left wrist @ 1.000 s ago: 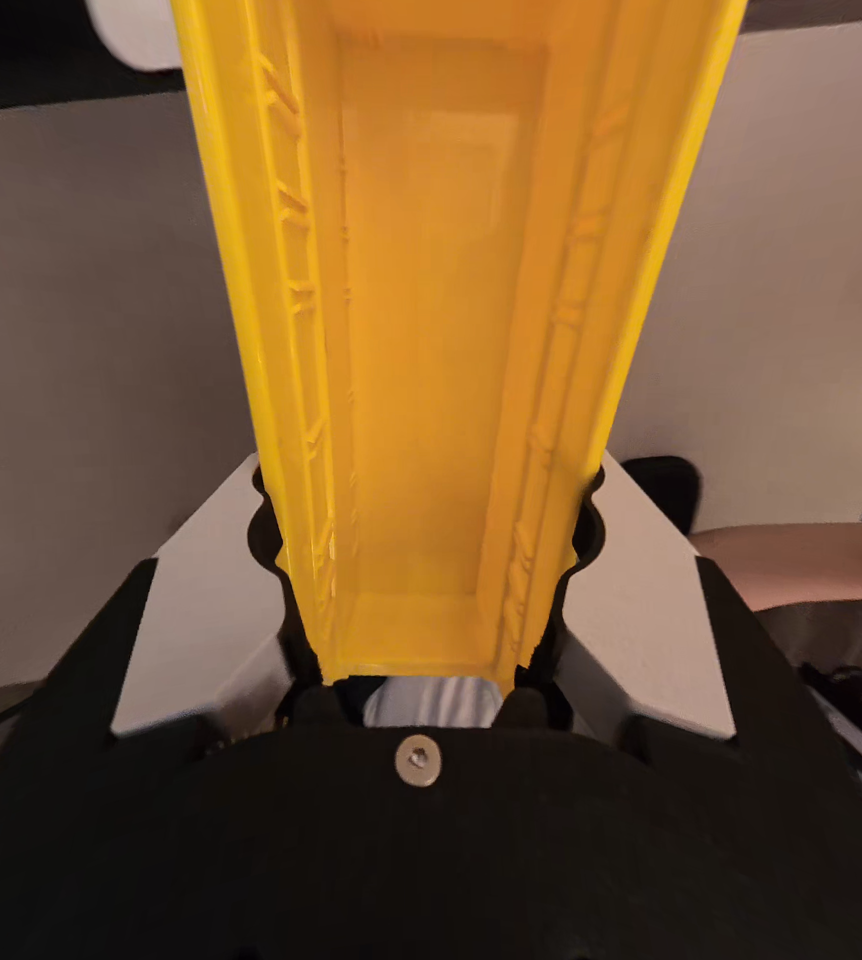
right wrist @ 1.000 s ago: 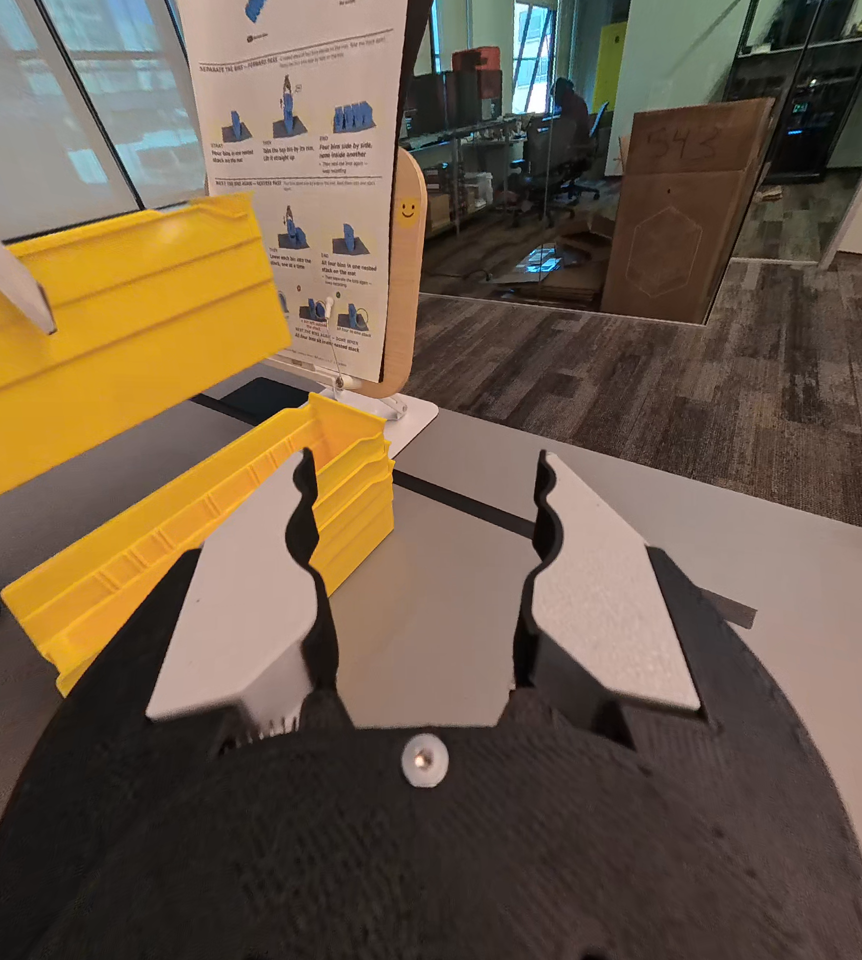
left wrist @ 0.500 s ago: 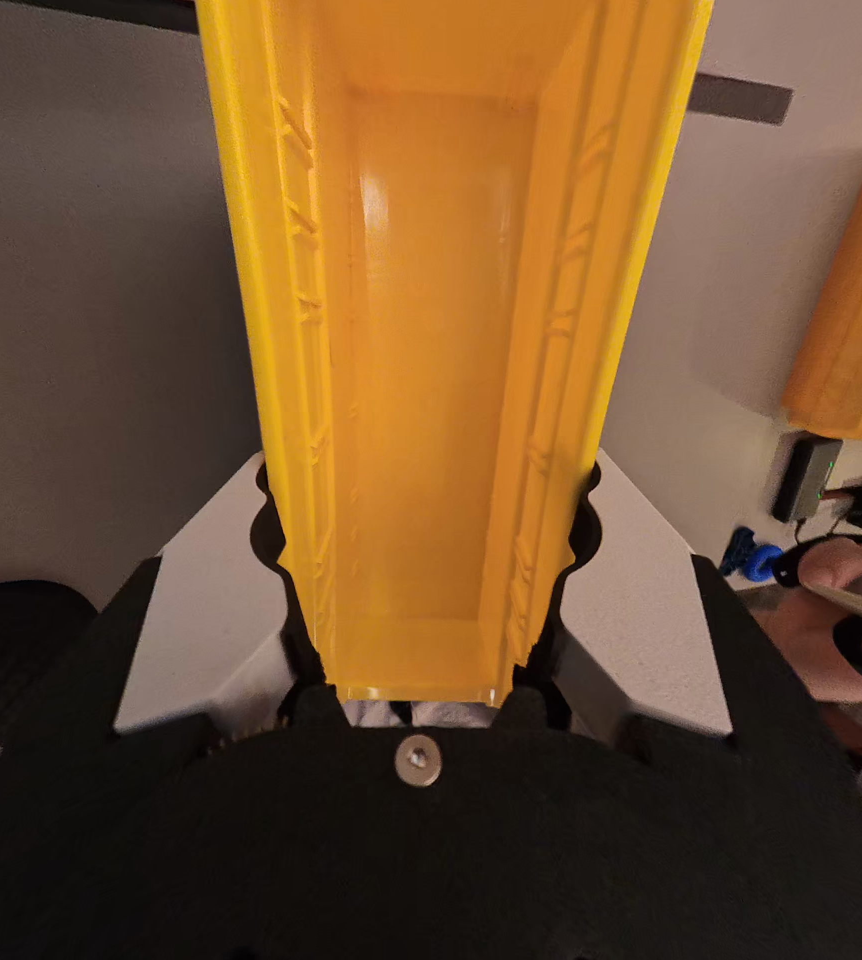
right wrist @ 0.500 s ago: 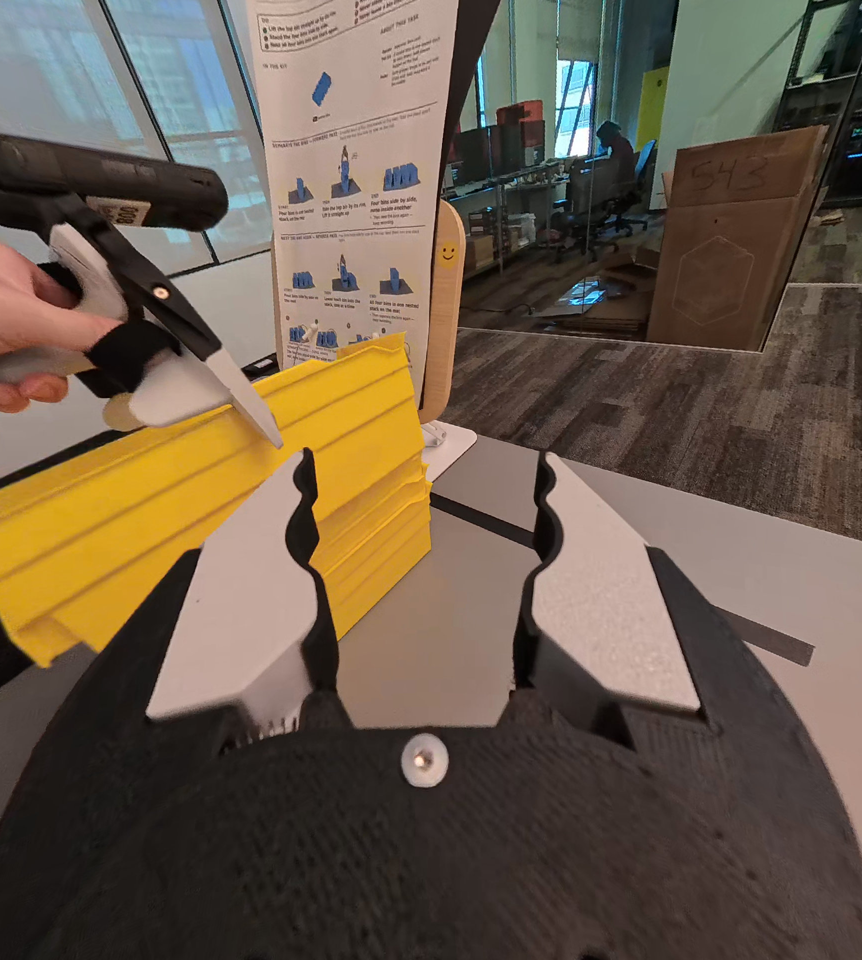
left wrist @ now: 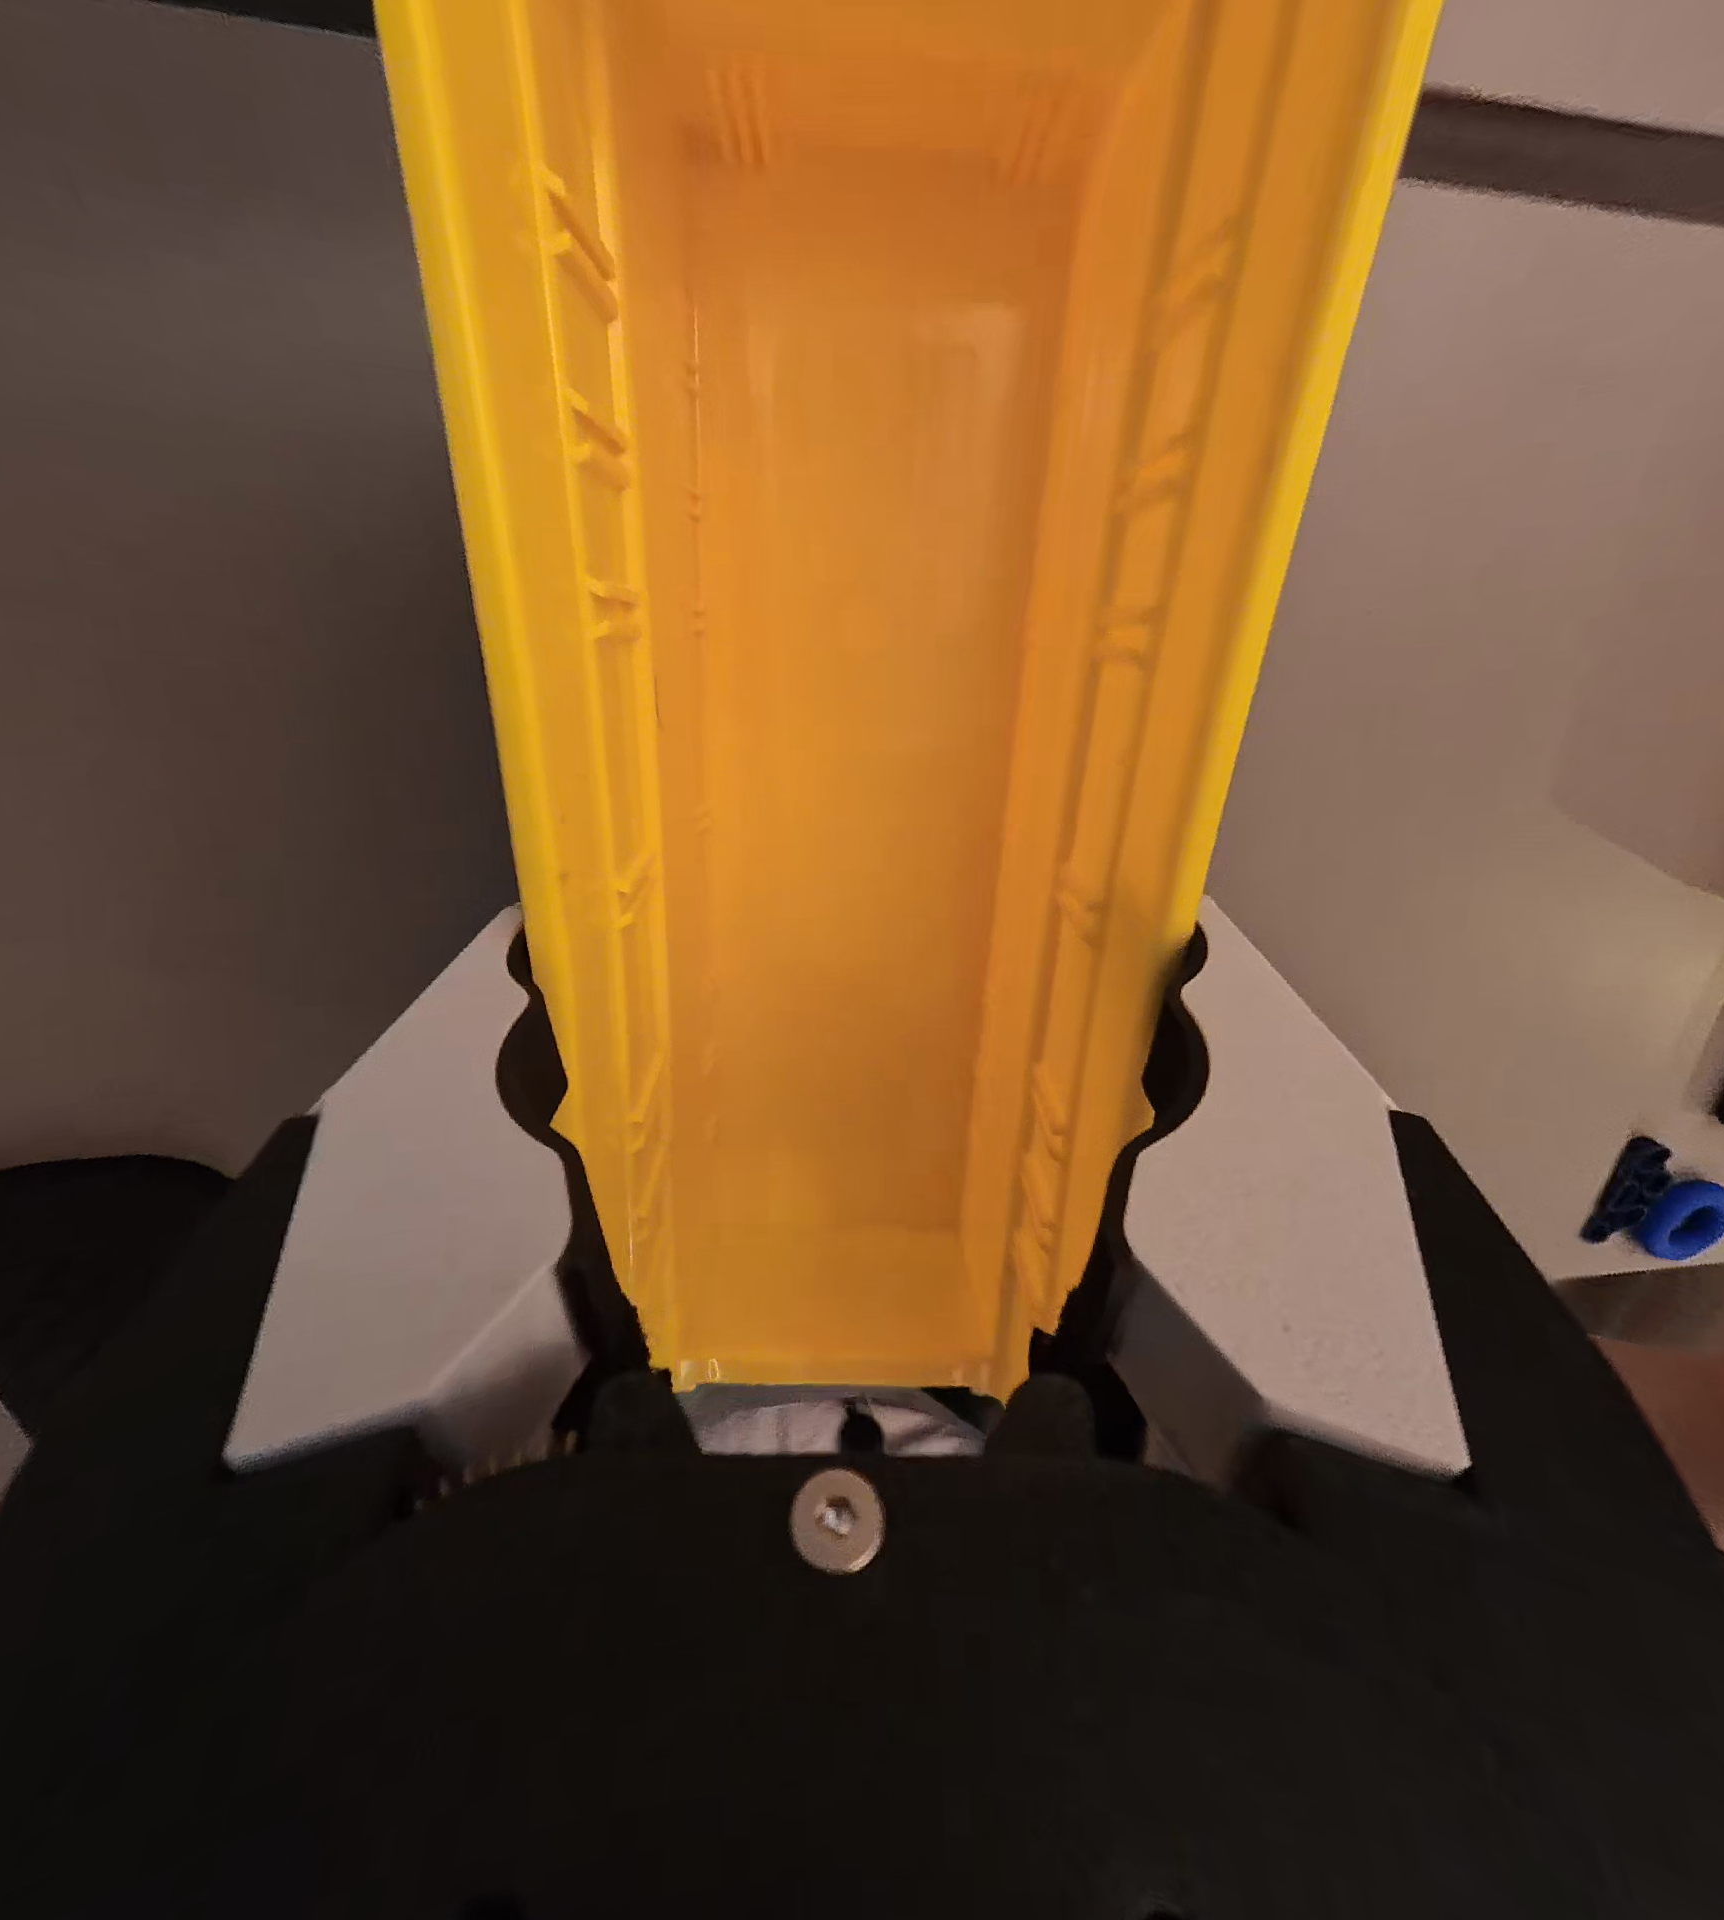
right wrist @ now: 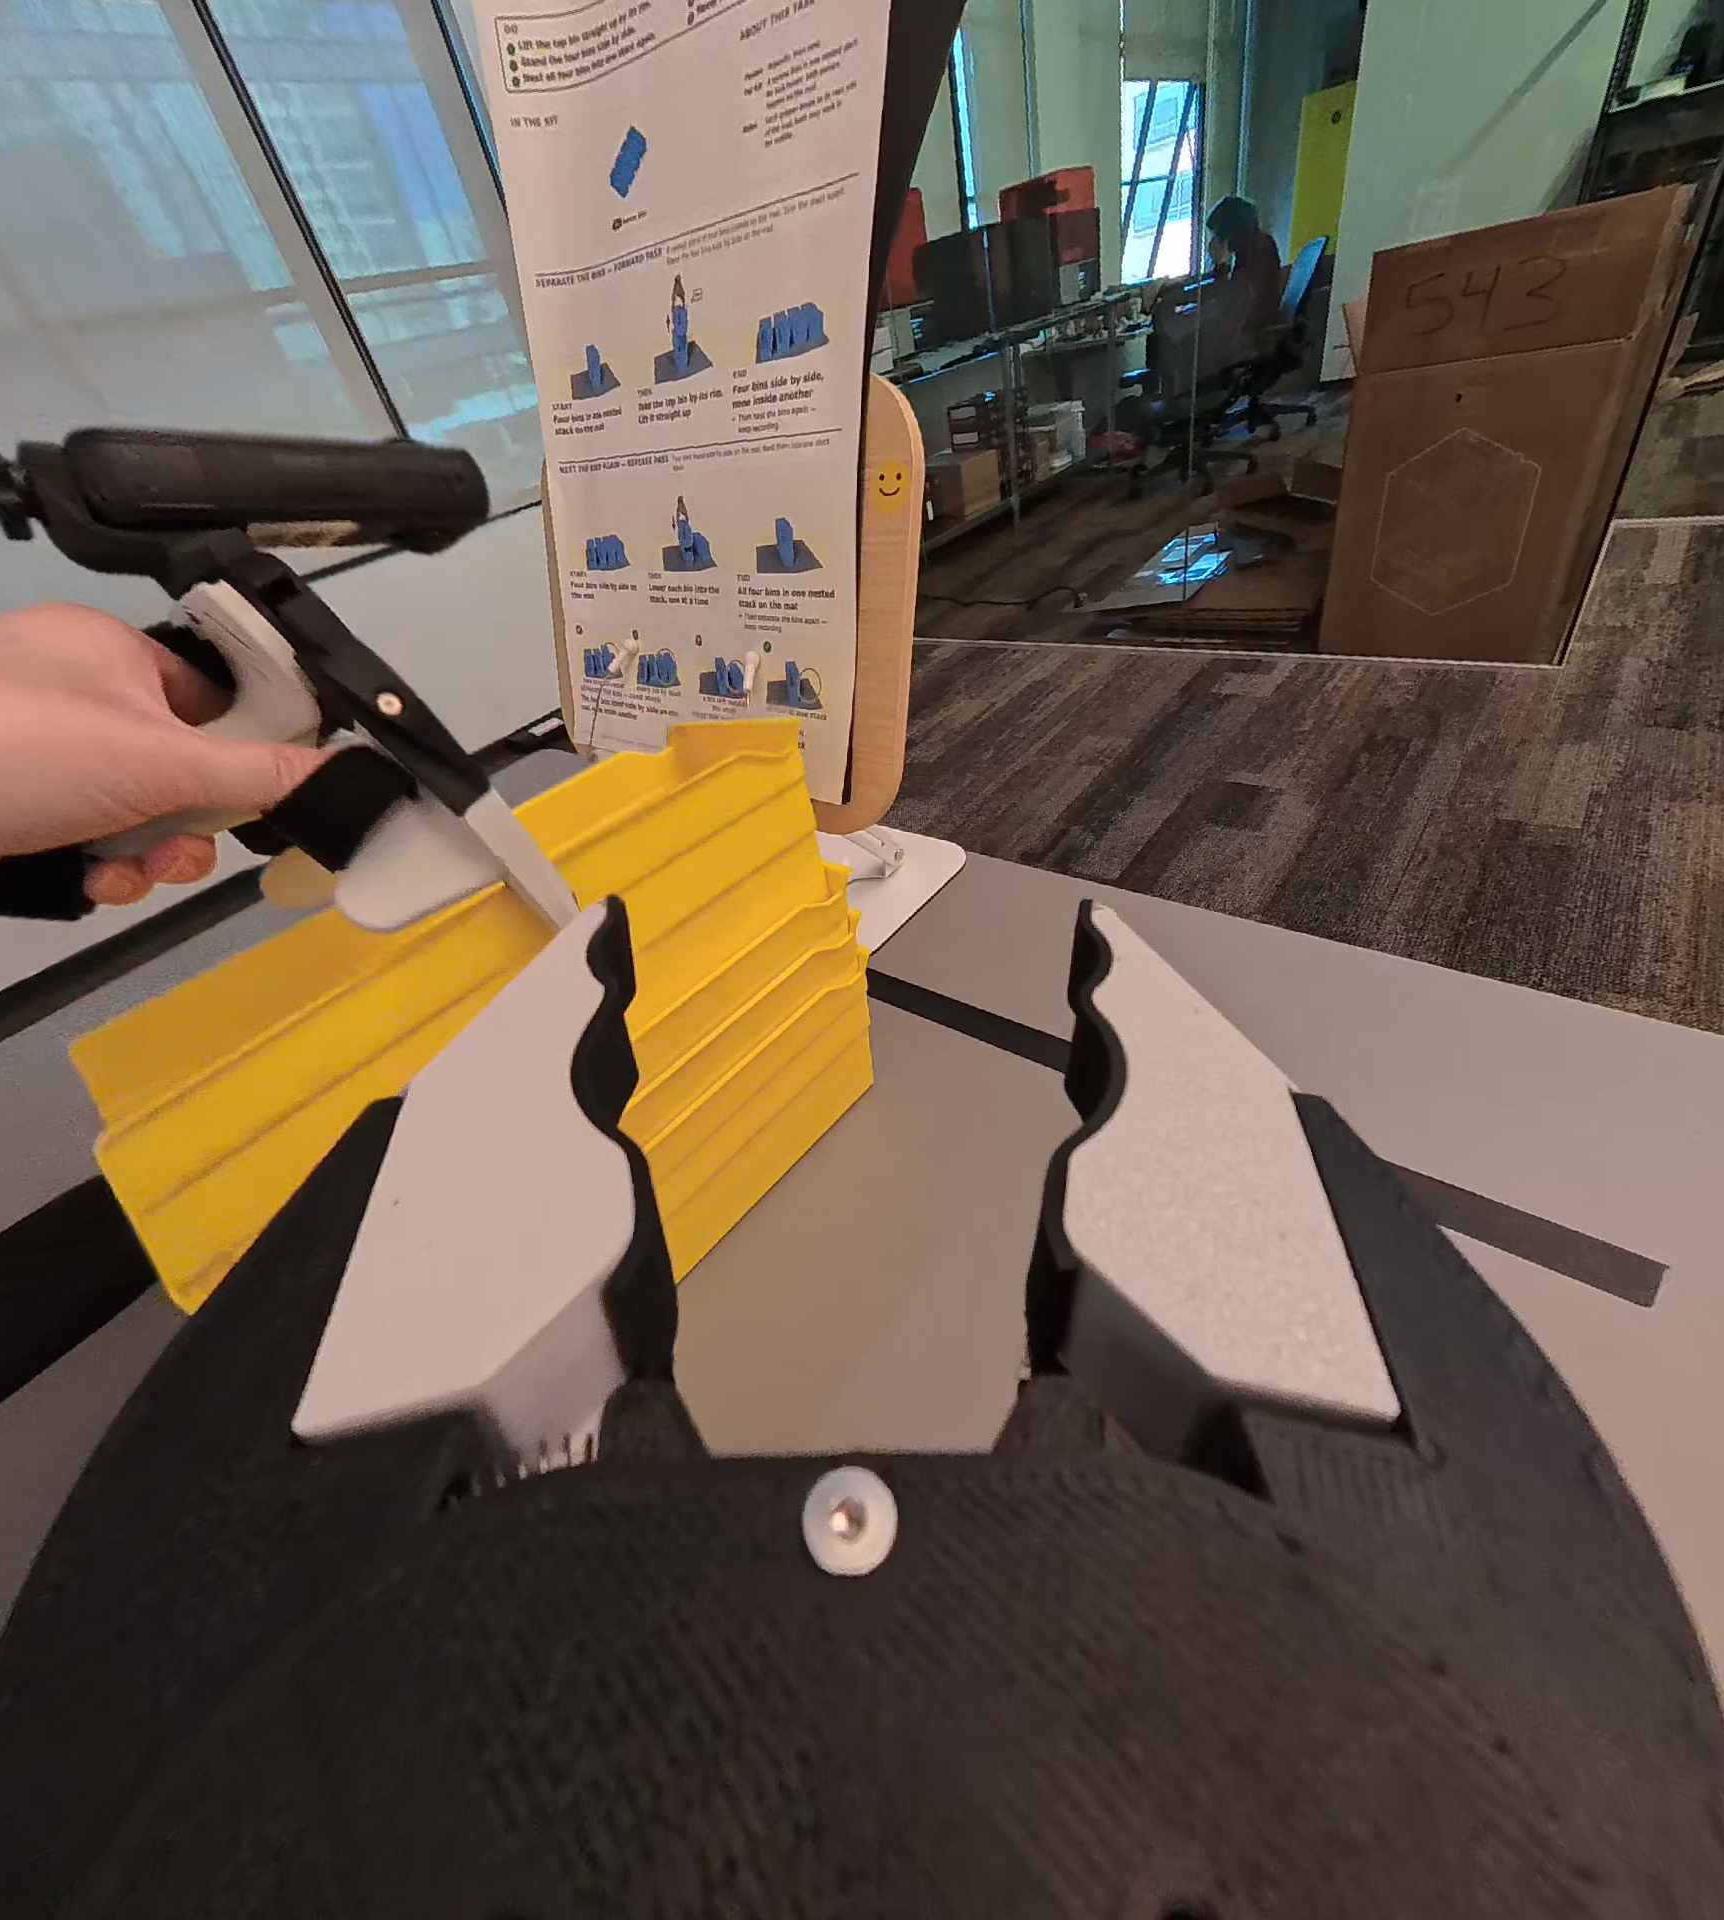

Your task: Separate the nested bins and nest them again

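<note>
My left gripper (left wrist: 858,935) is shut on a long yellow bin (left wrist: 868,623), with the pads pressed on its two long walls near one end. In the right wrist view this held bin (right wrist: 318,1060) is tilted, and its far end sits in the top of a nested stack of yellow bins (right wrist: 785,1091) on the grey table (right wrist: 1253,997). The left gripper (right wrist: 484,862) grips it from above, held by a hand. My right gripper (right wrist: 847,935) is open and empty, just right of the stack and above the table.
An instruction sheet on a wooden stand (right wrist: 702,416) with a white base (right wrist: 899,862) stands behind the stack. Black tape lines (right wrist: 1523,1247) cross the table. A cardboard box (right wrist: 1481,416) stands on the floor far off. A blue part (left wrist: 1668,1216) lies at the right.
The left gripper has carried the yellow bin down and to the right, from above the table's left onto the nested stack. The right gripper stayed open and rose slightly.
</note>
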`<state>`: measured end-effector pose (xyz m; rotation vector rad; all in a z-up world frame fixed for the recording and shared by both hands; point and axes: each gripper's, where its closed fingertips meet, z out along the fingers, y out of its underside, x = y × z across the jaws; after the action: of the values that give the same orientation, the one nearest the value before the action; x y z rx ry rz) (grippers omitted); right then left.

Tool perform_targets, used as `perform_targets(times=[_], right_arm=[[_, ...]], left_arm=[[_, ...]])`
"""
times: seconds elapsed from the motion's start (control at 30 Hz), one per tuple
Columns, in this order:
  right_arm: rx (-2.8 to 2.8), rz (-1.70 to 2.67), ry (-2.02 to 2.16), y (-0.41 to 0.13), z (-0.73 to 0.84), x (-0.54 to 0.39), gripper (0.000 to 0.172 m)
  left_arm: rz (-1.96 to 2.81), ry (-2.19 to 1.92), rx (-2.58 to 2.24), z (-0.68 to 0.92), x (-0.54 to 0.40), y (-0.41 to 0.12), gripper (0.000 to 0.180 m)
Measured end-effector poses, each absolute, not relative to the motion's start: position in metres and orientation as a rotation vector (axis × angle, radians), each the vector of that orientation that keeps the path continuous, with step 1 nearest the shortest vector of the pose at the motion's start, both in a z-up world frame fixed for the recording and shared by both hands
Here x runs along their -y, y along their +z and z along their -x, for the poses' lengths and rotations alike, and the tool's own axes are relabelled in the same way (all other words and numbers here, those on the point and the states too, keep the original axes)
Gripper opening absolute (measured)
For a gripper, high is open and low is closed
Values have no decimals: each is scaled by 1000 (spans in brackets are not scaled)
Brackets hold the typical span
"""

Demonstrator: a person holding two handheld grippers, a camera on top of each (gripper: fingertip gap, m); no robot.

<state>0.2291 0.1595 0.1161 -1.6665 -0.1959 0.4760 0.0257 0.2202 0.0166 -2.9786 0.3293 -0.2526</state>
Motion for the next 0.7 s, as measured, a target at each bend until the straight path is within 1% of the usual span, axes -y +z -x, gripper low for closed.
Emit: perform_targets(times=[0.07,0.3,0.4,0.57,0.7], right_arm=[[201,1678,469,114,-228,-161,84],[234,1698,465,110,-218,-164,84],[249,1707,465,108,-214,-165,84],[261,1729,459,103,-210,-168,85],[250,1750,452,97,-212,-172,85]], left_arm=[[3013,-204,-358,-24,-217,2,117],[3020,-83,-392,-27,-215,-20,119],[3007,-67,-384,-28,-217,-26,121],[3002,-58,-383,-28,-220,-30,131],[2993,-41,-426,-29,-218,-31,133]])
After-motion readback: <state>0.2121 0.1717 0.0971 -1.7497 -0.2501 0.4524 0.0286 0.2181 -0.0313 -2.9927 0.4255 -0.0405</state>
